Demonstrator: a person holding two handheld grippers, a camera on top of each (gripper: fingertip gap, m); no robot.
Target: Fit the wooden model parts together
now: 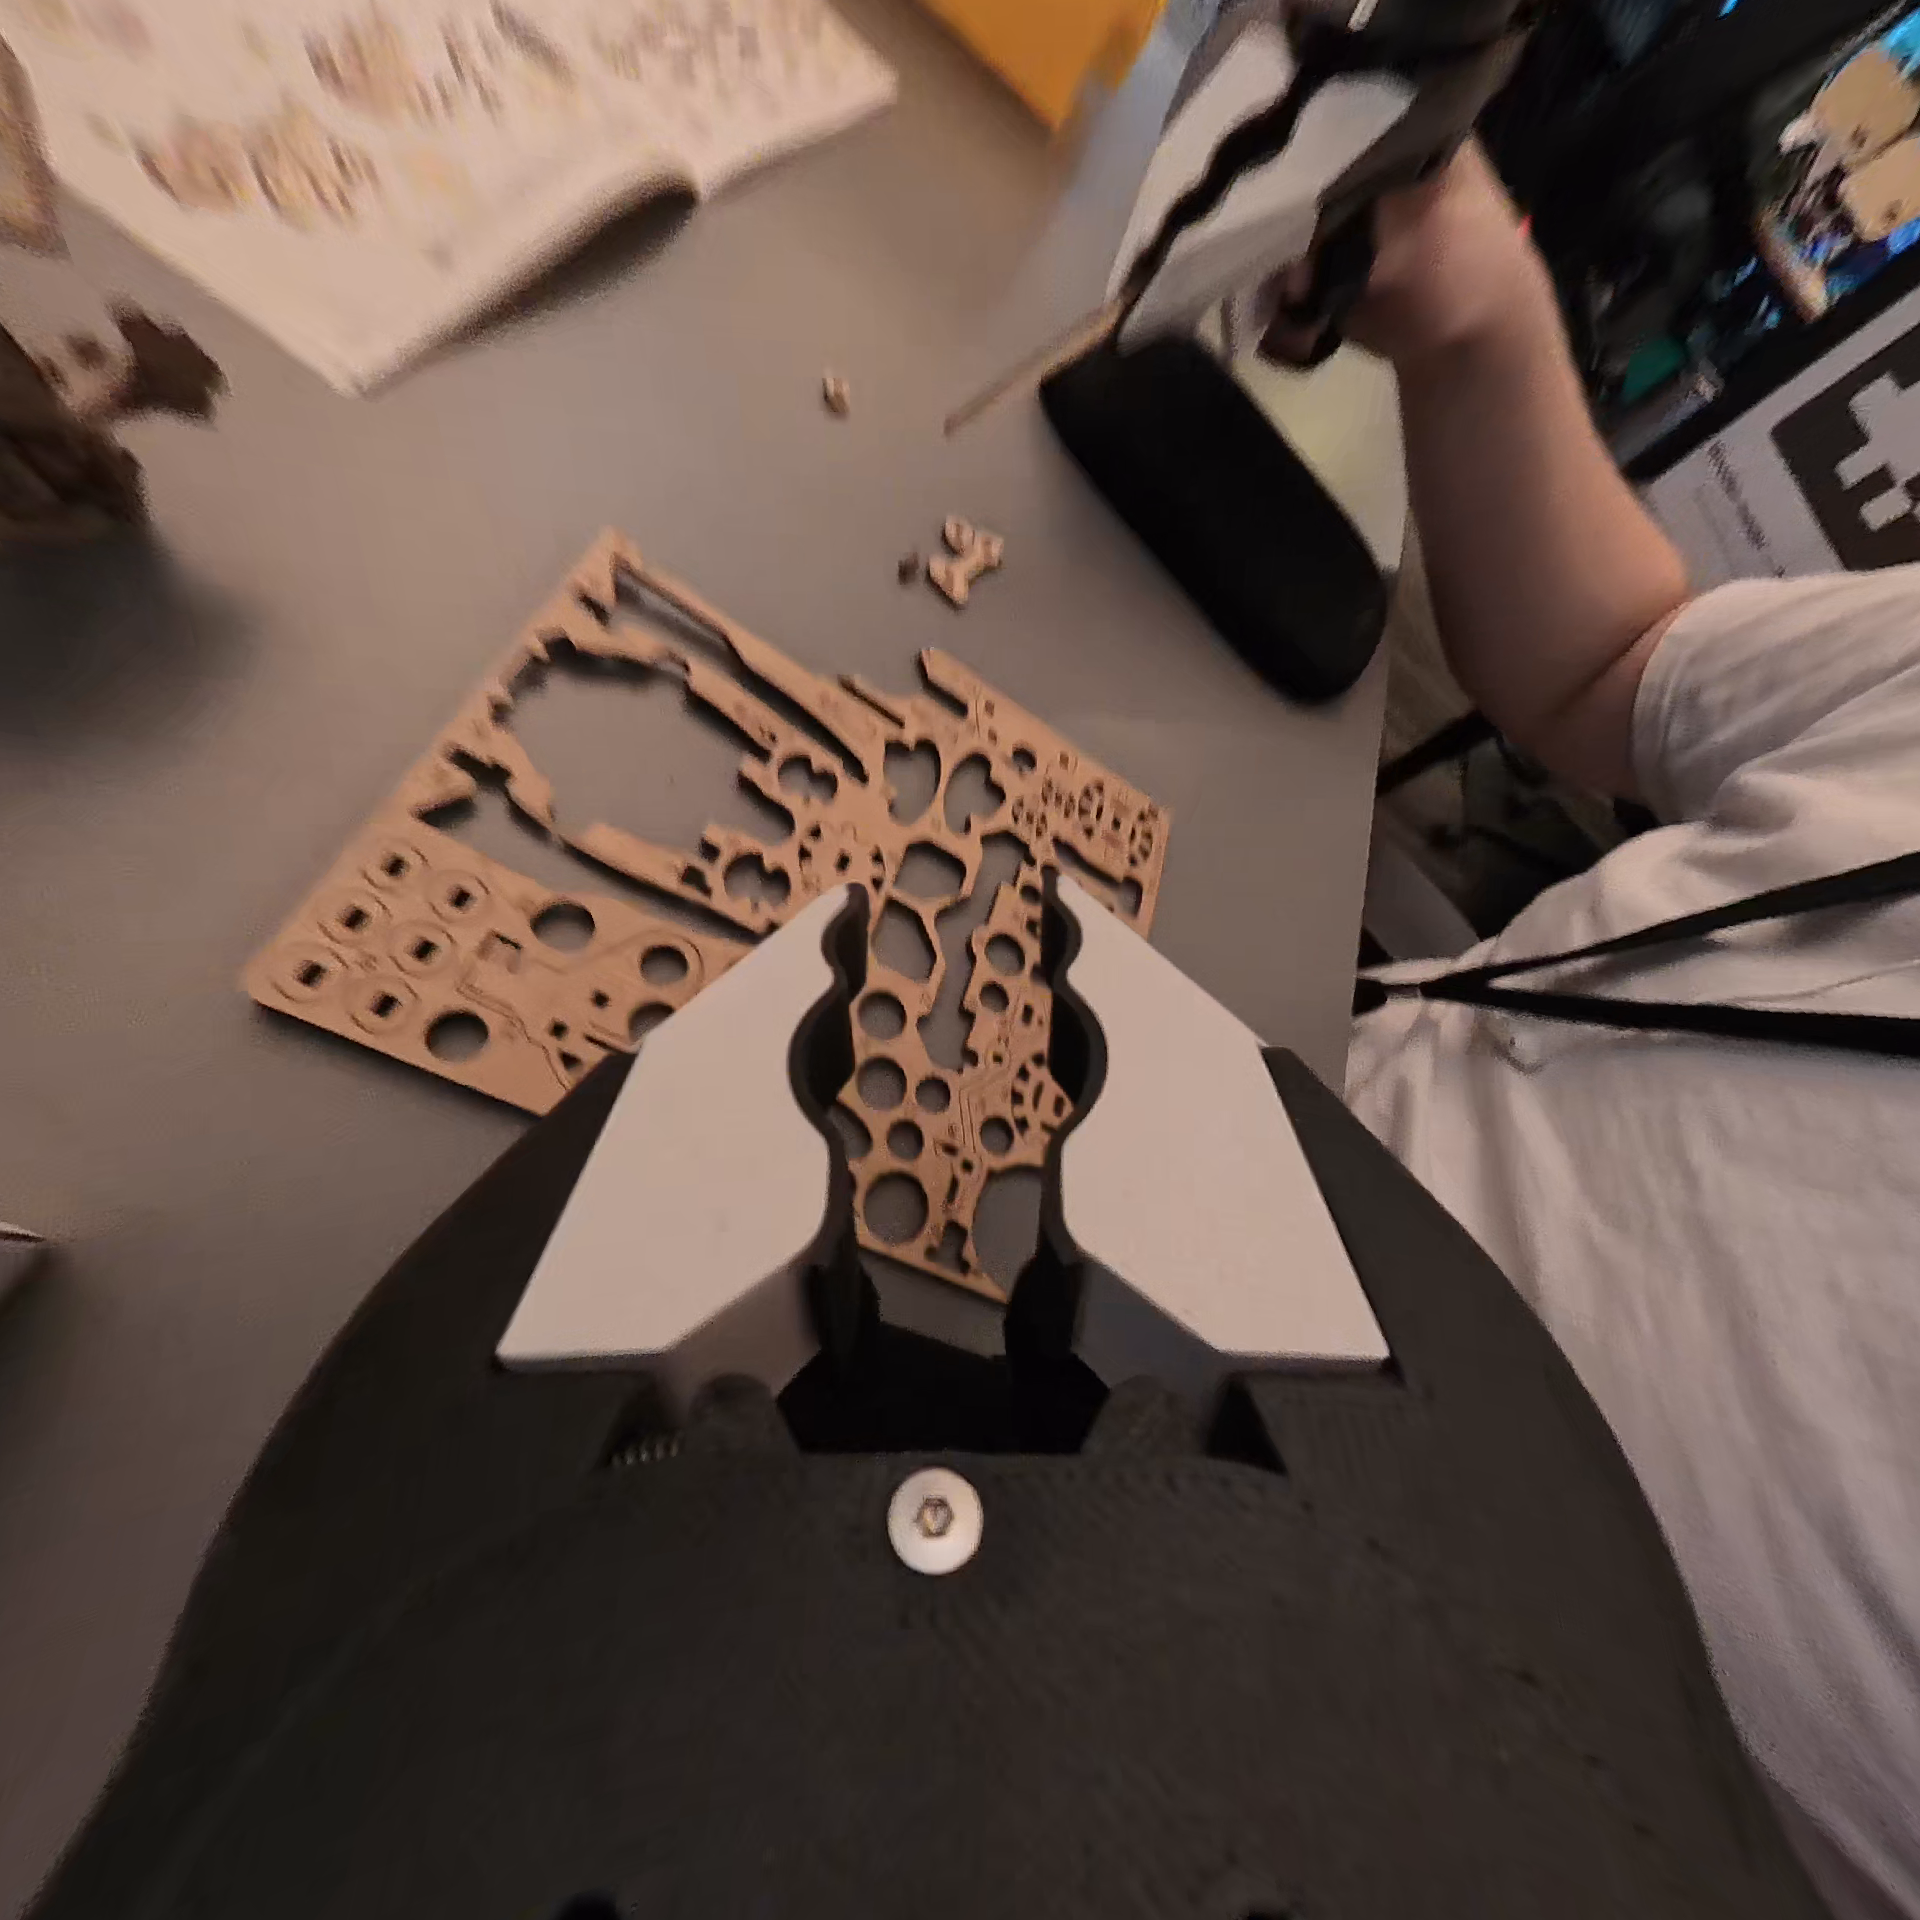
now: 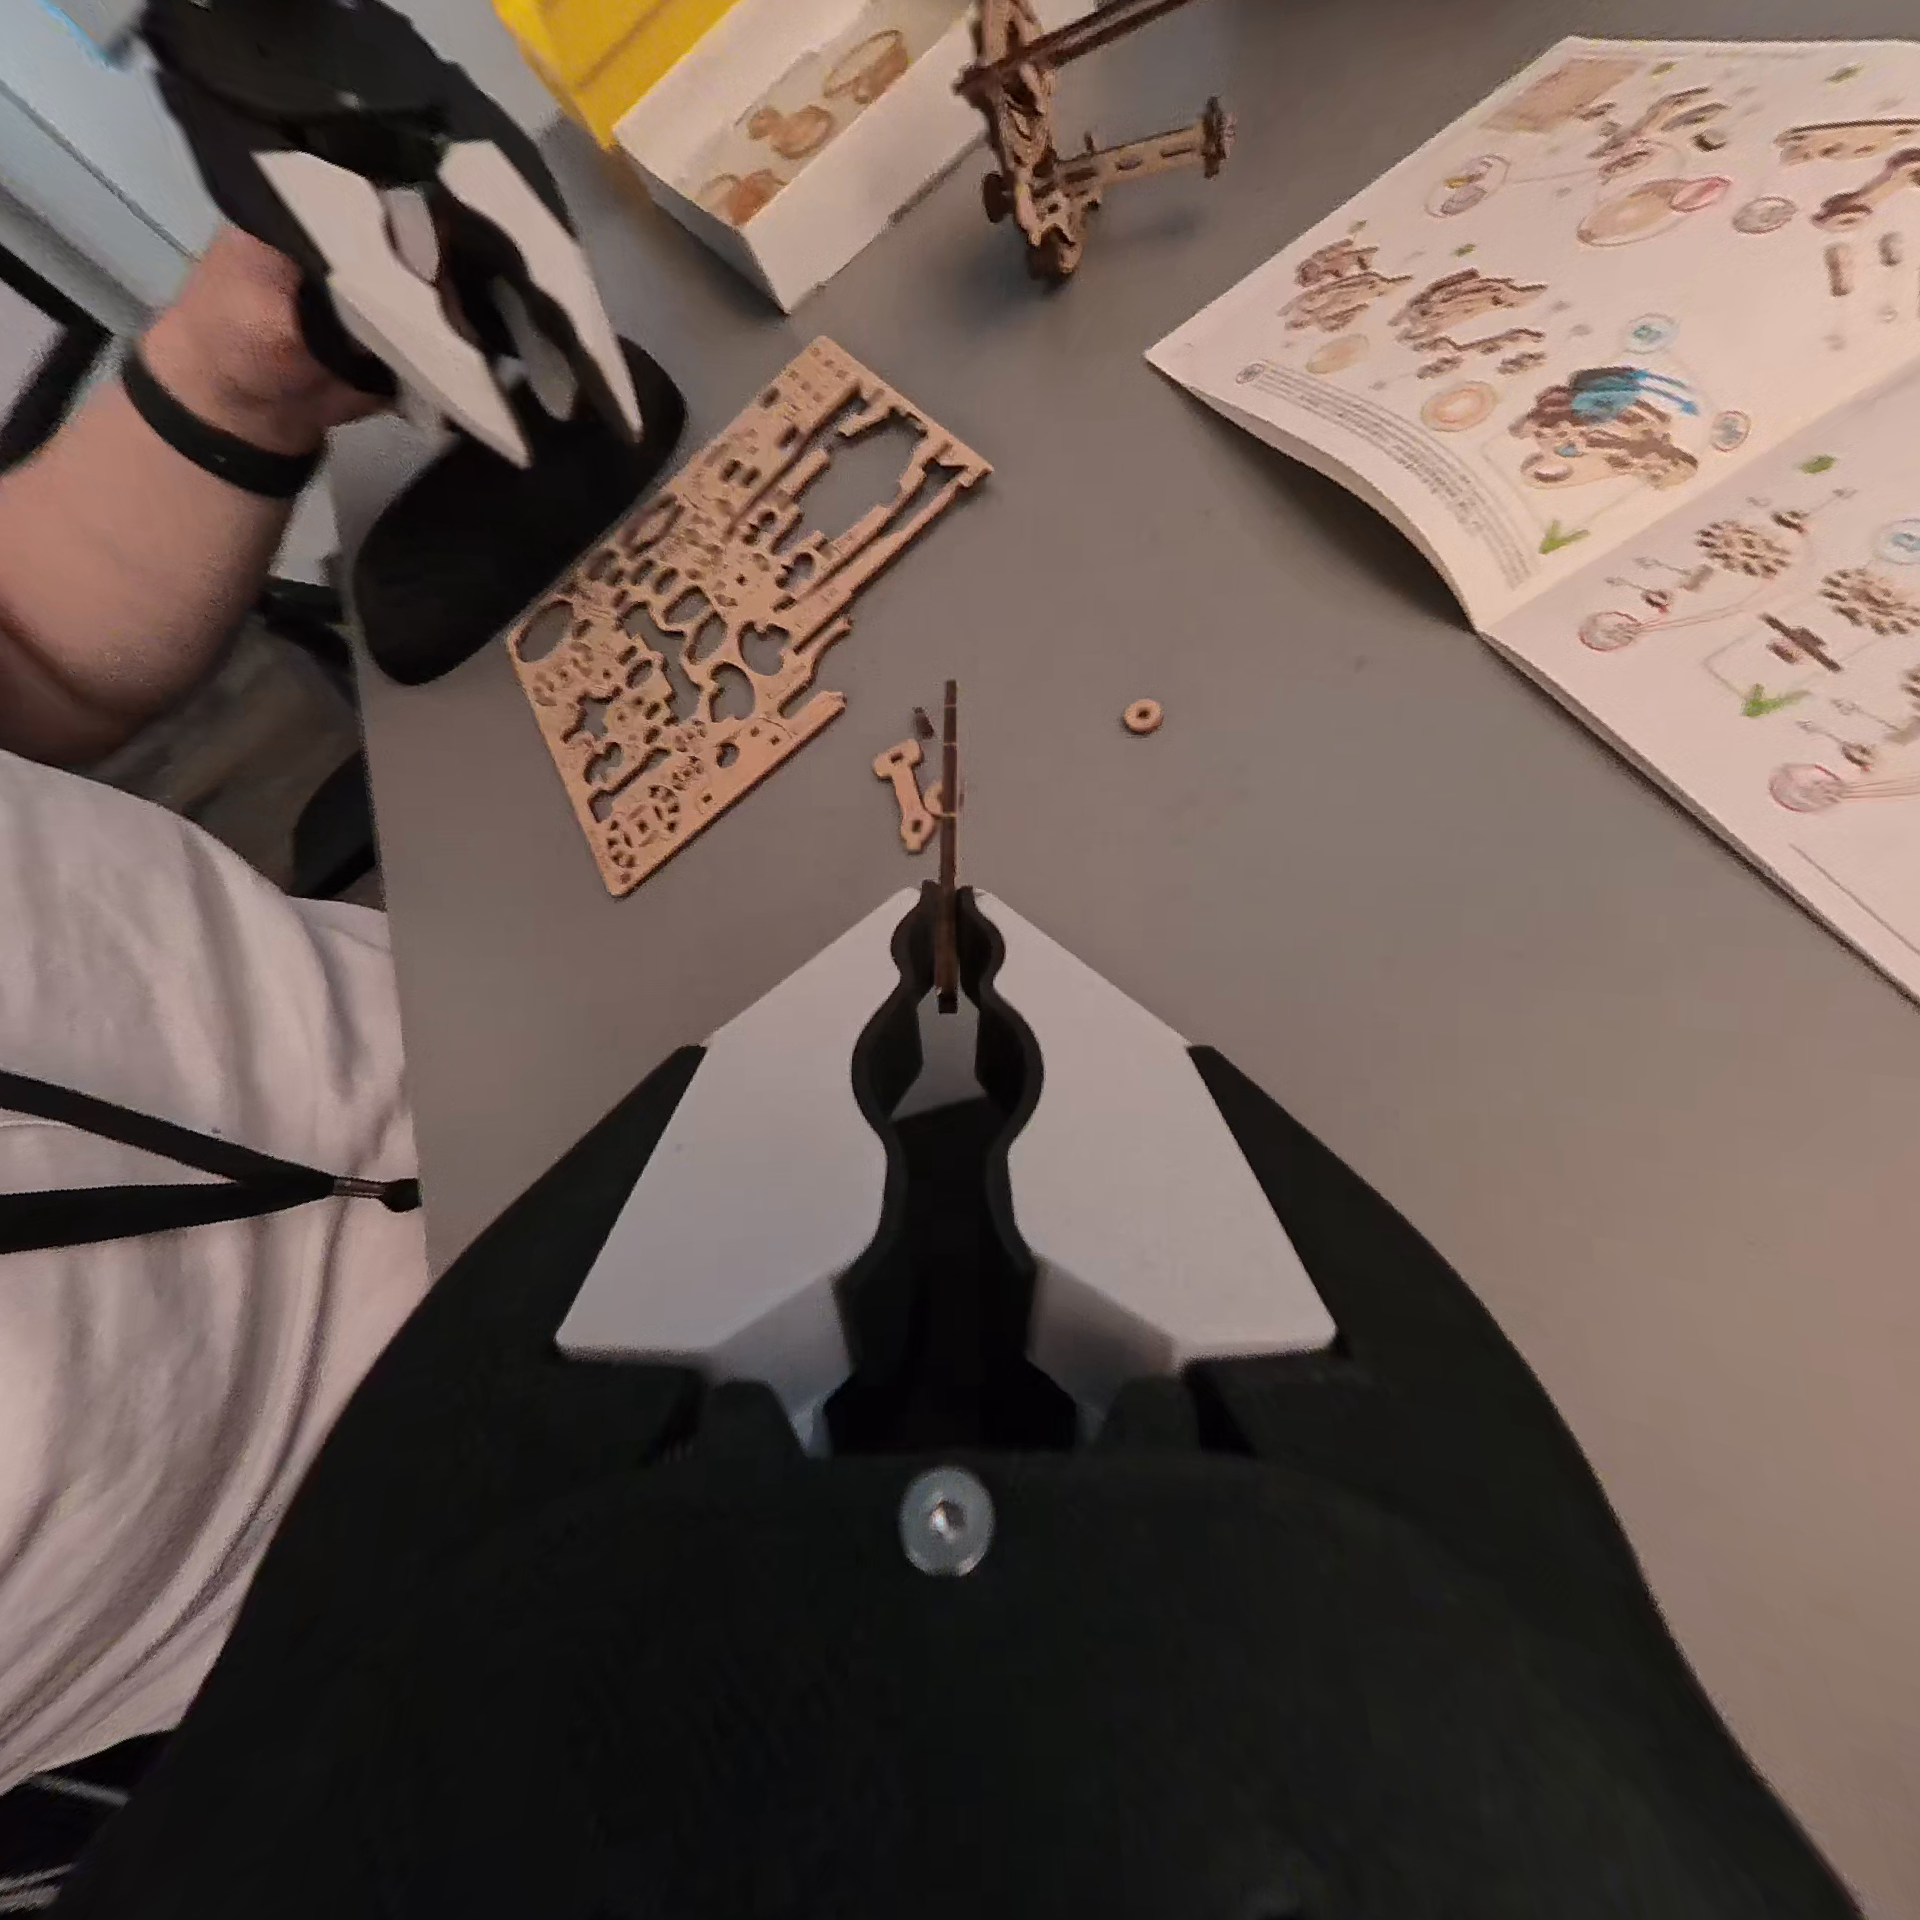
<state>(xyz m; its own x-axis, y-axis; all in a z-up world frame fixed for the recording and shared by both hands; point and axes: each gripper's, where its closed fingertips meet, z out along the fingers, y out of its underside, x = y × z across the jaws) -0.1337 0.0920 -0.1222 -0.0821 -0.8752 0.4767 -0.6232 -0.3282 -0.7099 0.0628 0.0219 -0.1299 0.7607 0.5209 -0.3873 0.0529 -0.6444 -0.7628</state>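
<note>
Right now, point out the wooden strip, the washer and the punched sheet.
Strip (image 2: 948,800): right wrist view, mid-length beyond the jaws.
Washer (image 2: 1143,716): right wrist view, its ring.
Sheet (image 2: 727,623): right wrist view, its middle.

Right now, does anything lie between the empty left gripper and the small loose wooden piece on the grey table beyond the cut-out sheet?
Nothing upright blocks it. The left gripper hangs open above the flat laser-cut wooden sheet; the small bone-shaped wooden piece lies beyond that sheet's far edge on the grey table, with only a tiny wood chip beside it.

A grey table (image 2: 1299,935) fills most of both views under dim, warm light. Past its edge, left of the right claw, the floor looks dark, though blur hides detail.
</note>
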